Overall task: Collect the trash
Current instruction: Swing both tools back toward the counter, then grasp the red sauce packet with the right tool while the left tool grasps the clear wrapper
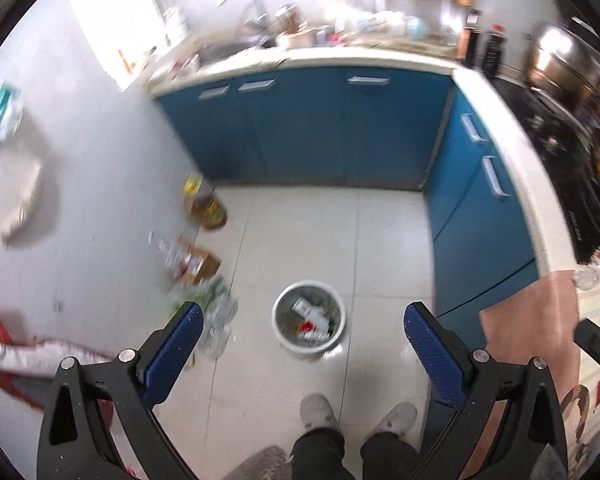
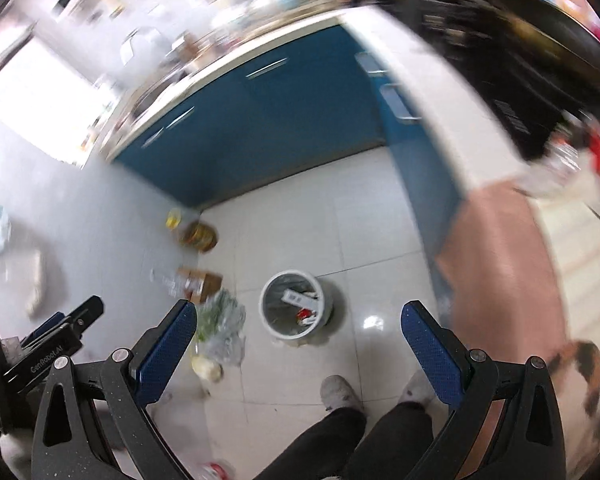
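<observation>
A round white trash bin stands on the tiled floor, with paper and red scraps inside; it also shows in the right wrist view. My left gripper is open and empty, high above the bin. My right gripper is open and empty, also high above the floor. A clear plastic bag with greens lies on the floor left of the bin, also in the right wrist view. Both views are motion-blurred.
Blue cabinets under a cluttered white counter line the back and right. An oil bottle and a cardboard box sit by the left wall. The person's feet stand near the bin. A pink cloth lies at right.
</observation>
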### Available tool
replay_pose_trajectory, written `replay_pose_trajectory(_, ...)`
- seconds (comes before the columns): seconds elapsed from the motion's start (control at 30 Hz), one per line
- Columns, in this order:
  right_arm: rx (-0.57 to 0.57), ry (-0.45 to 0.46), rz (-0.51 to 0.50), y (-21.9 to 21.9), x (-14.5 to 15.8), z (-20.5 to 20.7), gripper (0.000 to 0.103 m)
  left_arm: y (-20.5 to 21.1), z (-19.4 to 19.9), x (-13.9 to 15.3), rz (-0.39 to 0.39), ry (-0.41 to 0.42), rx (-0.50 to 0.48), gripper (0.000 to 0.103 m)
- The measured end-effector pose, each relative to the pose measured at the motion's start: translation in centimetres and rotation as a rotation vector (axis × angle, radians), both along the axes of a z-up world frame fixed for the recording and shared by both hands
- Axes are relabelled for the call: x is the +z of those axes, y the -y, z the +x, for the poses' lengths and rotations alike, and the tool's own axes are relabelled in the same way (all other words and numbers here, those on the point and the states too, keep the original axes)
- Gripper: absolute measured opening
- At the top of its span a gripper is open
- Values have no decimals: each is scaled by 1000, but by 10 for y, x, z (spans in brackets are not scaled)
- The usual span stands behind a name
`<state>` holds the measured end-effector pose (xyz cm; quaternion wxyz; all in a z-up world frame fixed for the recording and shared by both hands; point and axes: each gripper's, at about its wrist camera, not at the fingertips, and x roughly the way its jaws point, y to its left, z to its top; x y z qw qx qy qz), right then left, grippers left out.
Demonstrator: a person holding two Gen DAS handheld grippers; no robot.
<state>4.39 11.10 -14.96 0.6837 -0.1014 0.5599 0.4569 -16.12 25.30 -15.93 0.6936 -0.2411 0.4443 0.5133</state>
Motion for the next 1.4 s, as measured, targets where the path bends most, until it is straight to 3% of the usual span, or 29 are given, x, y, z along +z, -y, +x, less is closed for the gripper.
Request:
replay_pose_trajectory(0.2,-349,7,-56,119,-2,107,103,27,109,5,2,-12,-176,103)
replay_pose_trajectory(0.4,-727,-3,-200,250,-36,195,103,85,258,-13,-35,-67,-458,103)
replay_pose_trajectory(0.57,-828,-57,-294,309,-76,233,103,130,369,-46,-50,-165,-700,103)
replay_pose_trajectory(0.7,-860,-86,-313,324,-99,245,103,147,423,-80,-71,-251,-813,103)
replay_pose_trajectory(0.8,-866,-84,-333,321,-113,253,103,150,440,-105,-118,-301,-862,101)
replay_pose_trajectory(0.87,-853,-88,-341,317,-123,257,103,150,446,-117,-159,-306,-880,82)
replay_pose_trajectory(0.93,-839,-95,-358,312,-132,259,103,146,445,-128,-217,-309,-865,29)
replay_pose_trajectory(1.0,-831,-98,-370,307,-141,260,103,140,440,-133,-274,-286,-841,10)
replay_pose_trajectory(1.17,-796,-33,-416,287,-150,255,100,138,418,-124,-251,-256,-799,3)
replay_pose_trajectory(1.2,-786,-5,-430,283,-151,252,95,138,413,-121,-243,-252,-791,3)
replay_pose_trajectory(1.23,-776,35,-445,279,-150,249,81,138,408,-118,-238,-248,-785,3)
replay_pose_trajectory(1.27,-770,78,-457,276,-148,246,74,139,403,-114,-232,-239,-777,2)
replay_pose_trajectory(1.4,-758,117,-403,273,-144,237,57,144,384,-100,-203,-216,-757,2)
